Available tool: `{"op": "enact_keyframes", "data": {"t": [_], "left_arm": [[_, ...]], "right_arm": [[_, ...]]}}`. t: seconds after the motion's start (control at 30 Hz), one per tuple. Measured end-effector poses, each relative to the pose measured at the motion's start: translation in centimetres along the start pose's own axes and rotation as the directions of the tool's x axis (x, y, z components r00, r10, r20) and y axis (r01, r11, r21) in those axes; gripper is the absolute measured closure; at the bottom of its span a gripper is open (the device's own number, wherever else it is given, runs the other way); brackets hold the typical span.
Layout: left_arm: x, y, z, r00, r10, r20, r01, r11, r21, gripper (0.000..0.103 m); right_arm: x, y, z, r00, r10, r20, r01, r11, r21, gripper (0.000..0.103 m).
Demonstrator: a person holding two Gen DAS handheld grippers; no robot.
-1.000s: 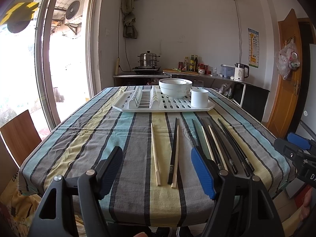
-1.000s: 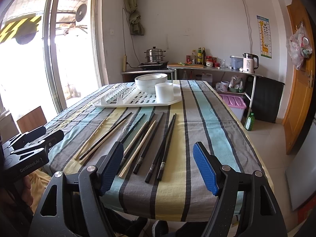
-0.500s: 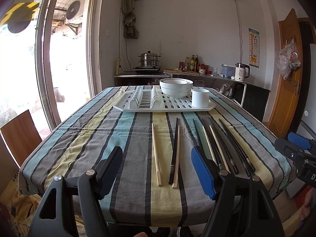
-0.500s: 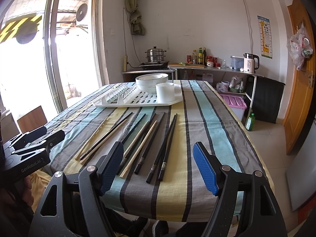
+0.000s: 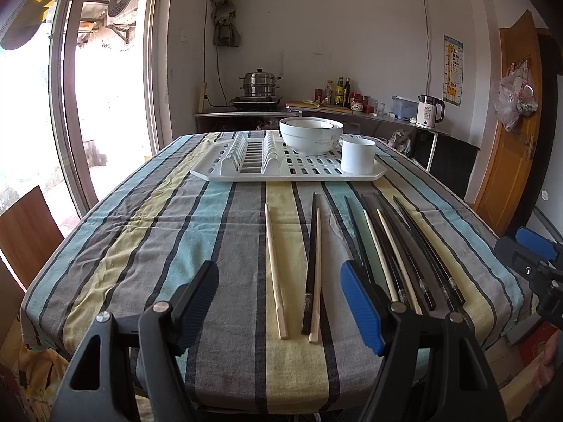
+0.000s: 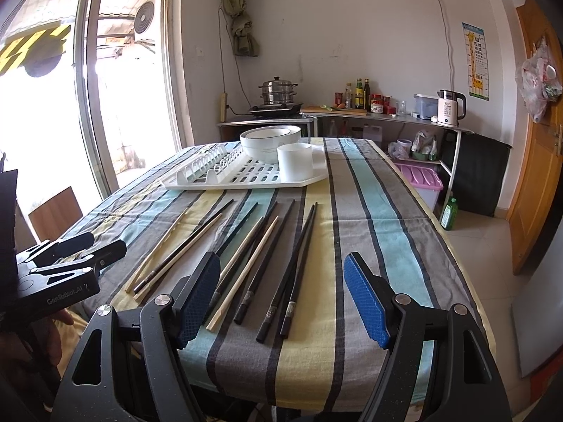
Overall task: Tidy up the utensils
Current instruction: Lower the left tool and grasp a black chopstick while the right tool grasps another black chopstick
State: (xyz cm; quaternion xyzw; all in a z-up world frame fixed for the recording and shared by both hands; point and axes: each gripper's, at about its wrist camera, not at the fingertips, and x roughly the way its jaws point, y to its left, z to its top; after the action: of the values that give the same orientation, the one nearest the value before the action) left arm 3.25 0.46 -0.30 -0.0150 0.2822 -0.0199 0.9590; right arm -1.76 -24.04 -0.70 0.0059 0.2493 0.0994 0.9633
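Chopsticks (image 5: 312, 267) on table, bowls (image 5: 311, 135) in rack (image 5: 225, 170)

My left gripper (image 5: 279, 302) is a black frame with silver screws and ribbed blue pads (image 5: 360, 307). My right gripper (image 6: 281, 293) matches it. White "GenRobot.AI" lettering marks the left one's side.

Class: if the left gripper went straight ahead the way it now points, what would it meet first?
Probably the light wooden chopstick and the black-and-wooden pair lying between its open fingers. The left gripper seems above the tablecloth, so depth is uncertain.
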Motion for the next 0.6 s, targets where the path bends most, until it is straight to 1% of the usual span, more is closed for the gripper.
{"op": "enact_keyframes", "data": {"t": [0.17, 0.3, 0.37, 0.43, 0.47, 0.53, 0.6], "left_arm": [[2.7, 0.4, 1.3, 0.997, -0.043, -0.059, 0.043, 0.999, 0.003, 0.029], [5.0, 0.2, 2.8, 0.992, -0.071, -0.107, 0.075, 0.997, 0.030, 0.030], [6.0, 0.0, 3.6, 0.989, -0.072, -0.126, 0.079, 0.996, 0.048, 0.033], [7.0, -0.2, 4.3, 0.986, -0.083, -0.143, 0.093, 0.994, 0.064, 0.037], [7.7, -0.4, 4.8, 0.984, -0.091, -0.154, 0.103, 0.992, 0.074, 0.039], [8.6, -0.7, 5.4, 0.980, -0.101, -0.173, 0.118, 0.989, 0.086, 0.043], [9.7, -0.9, 6.0, 0.976, -0.108, -0.190, 0.128, 0.987, 0.095, 0.046]], "right_arm": [[2.2, -0.1, 1.2, 0.999, 0.026, -0.030, -0.026, 1.000, -0.007, 0.030], [4.3, -0.3, 2.2, 0.997, 0.038, -0.067, -0.039, 0.999, -0.008, 0.032], [5.4, -0.4, 2.7, 0.995, 0.047, -0.089, -0.048, 0.999, -0.006, 0.037], [6.8, -0.6, 3.2, 0.991, 0.051, -0.121, -0.051, 0.999, 0.000, 0.045], [7.5, -0.6, 3.5, 0.989, 0.052, -0.135, -0.053, 0.999, 0.000, 0.048], [9.0, -0.8, 3.9, 0.984, 0.044, -0.172, -0.045, 0.999, -0.004, 0.056], [10.5, -1.0, 4.4, 0.978, 0.048, -0.202, -0.048, 0.999, 0.004, 0.063]]}}
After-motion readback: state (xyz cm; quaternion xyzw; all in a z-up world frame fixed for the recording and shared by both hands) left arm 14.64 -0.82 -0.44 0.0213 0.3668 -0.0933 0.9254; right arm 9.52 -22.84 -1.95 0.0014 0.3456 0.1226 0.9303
